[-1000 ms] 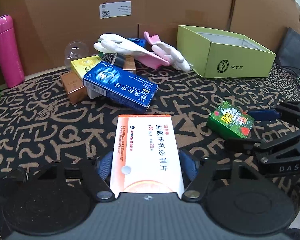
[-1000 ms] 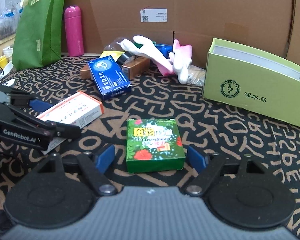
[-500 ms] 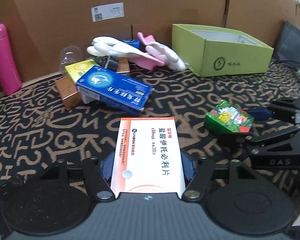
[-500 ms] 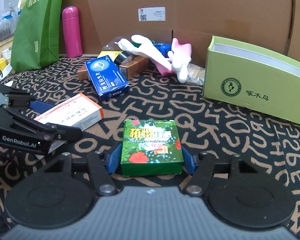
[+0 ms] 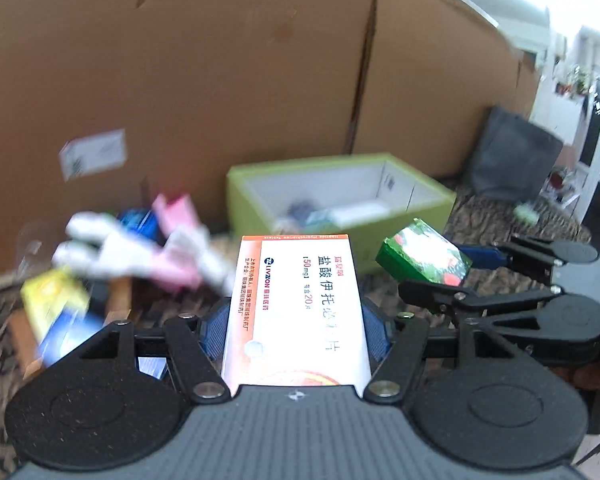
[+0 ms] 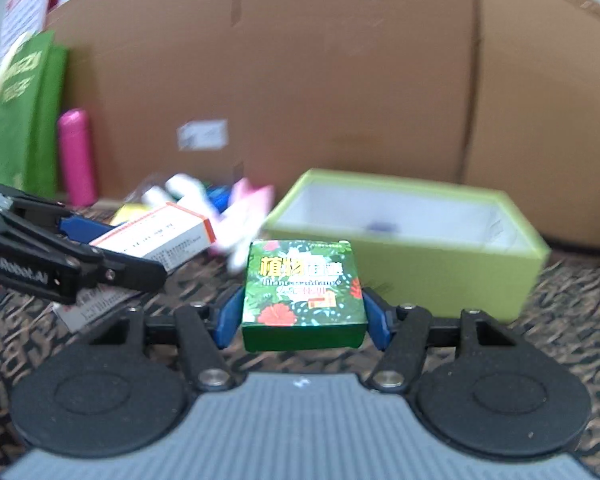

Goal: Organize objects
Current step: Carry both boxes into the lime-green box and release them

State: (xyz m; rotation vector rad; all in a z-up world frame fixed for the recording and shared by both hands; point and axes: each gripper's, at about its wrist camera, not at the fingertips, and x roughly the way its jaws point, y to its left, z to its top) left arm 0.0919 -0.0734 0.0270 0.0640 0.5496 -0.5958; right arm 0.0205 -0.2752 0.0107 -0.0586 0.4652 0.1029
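My left gripper (image 5: 296, 330) is shut on a white and orange medicine box (image 5: 296, 300) and holds it in the air. My right gripper (image 6: 302, 316) is shut on a small green floral box (image 6: 302, 292), also lifted; that box shows in the left wrist view (image 5: 422, 256) too. The white and orange box appears at the left of the right wrist view (image 6: 160, 236). An open lime green box (image 5: 340, 204) (image 6: 412, 236) stands ahead of both grippers, with a few items inside.
A pile of white and pink gloves (image 5: 140, 252), yellow and blue boxes (image 5: 60, 312) lies at left on the patterned cloth. A pink bottle (image 6: 76, 156) and a green bag (image 6: 20, 108) stand at far left. Cardboard walls (image 5: 220, 60) back the scene.
Both grippers have lifted their boxes off the cloth and moved toward the lime green box. The right gripper closed on the green floral box during this time.
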